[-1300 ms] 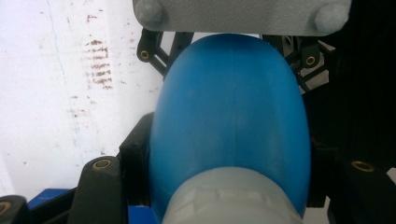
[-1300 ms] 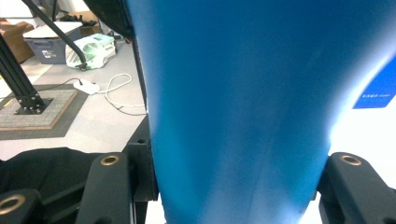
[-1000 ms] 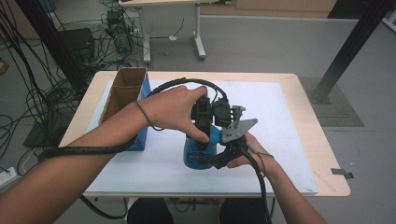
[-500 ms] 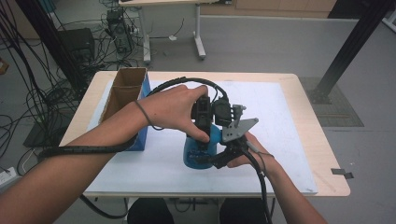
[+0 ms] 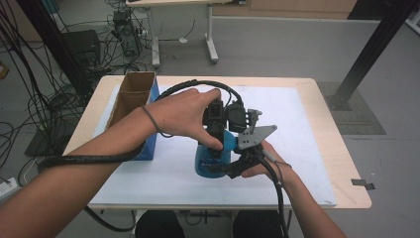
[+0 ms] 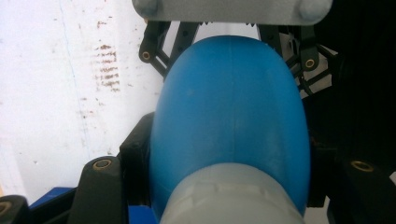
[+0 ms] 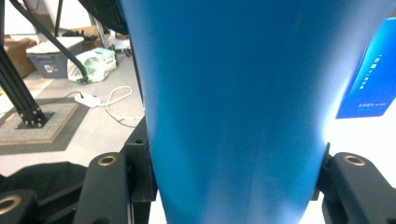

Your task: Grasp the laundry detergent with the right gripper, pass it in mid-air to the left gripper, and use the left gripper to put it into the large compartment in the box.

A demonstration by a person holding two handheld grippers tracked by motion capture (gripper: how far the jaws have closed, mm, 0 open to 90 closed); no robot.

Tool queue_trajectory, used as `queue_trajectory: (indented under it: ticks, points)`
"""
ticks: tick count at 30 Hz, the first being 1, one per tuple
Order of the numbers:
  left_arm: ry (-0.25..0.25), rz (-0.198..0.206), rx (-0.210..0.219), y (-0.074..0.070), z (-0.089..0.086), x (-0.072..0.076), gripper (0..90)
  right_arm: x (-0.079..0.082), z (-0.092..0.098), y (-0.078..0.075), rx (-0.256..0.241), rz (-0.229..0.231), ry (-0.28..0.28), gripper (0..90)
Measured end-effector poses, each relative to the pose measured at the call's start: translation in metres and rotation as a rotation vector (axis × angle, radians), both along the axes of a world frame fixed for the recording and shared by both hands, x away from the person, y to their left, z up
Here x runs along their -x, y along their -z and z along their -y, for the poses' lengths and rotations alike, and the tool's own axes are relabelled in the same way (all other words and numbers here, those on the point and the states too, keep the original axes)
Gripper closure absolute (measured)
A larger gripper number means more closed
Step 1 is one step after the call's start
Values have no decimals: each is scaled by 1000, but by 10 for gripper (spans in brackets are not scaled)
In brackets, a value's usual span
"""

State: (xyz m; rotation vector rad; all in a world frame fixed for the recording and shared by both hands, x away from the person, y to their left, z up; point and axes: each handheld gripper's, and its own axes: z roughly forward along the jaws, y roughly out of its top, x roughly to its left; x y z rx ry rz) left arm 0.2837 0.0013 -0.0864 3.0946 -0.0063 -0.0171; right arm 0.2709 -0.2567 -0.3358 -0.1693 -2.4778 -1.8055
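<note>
The worktop (image 5: 322, 148) is pale wood with a white sheet (image 5: 297, 124) over most of its top. At its left edge stands an open cardboard box (image 5: 131, 96) with a blue side.

Near the middle of the sheet a blue bottle (image 5: 210, 161) stands upright. Its pale cap shows at the bottom of the left claw view, with the rounded blue body (image 6: 229, 116) swelling beyond it.

The left claw (image 5: 218, 141) comes down over the top of the bottle from above, the hand (image 5: 183, 111) wrapped round it, and its jaws sit against either side of the bottle just below the cap, gripping it.

The right claw (image 5: 237, 166) meets the bottle low on its right side, and the blue wall (image 7: 233, 107) stands between the two jaws, which press on it from both flanks.
</note>
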Motion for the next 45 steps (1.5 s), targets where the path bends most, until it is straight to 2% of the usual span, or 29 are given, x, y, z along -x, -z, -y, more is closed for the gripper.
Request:
queue_trajectory:
  ticks: [2, 3, 6, 7, 9, 11, 12, 20, 30, 32, 45]
  points:
    - [-9, 6, 8, -2, -1, 1, 381, 0, -1, 1, 6, -25, 8, 324]
    - [-9, 6, 8, -2, -1, 1, 381, 0, -1, 1, 6, -25, 8, 324]
    - [-3, 8, 14, -5, -2, 1, 381, 1, -1, 6, -12, -48, 16, 240]
    - [-3, 8, 14, -5, -2, 1, 381, 1, -1, 6, -12, -48, 16, 240]
    - [-10, 4, 16, -4, -2, 0, 381, 5, 1, 9, -41, -45, 45, 159]
    - [-3, 6, 10, -4, -1, 0, 381, 6, 2, 10, -49, -46, 53, 146]
    - [-3, 10, 9, -3, -2, 0, 381, 8, 4, 12, -70, -51, 64, 111]
    - [-20, -1, 14, -1, -4, -4, 381, 8, 9, 16, -108, -27, 63, 13]
    - [-20, 2, 7, 1, -2, -4, 381, 8, 15, 20, -134, 0, 48, 1]
    - [-18, 5, 18, 1, -3, -3, 381, 8, 16, 19, -134, 0, 52, 1]
    - [-19, 5, 11, -11, 2, -2, 381, 10, 18, 21, -124, 5, 64, 3]
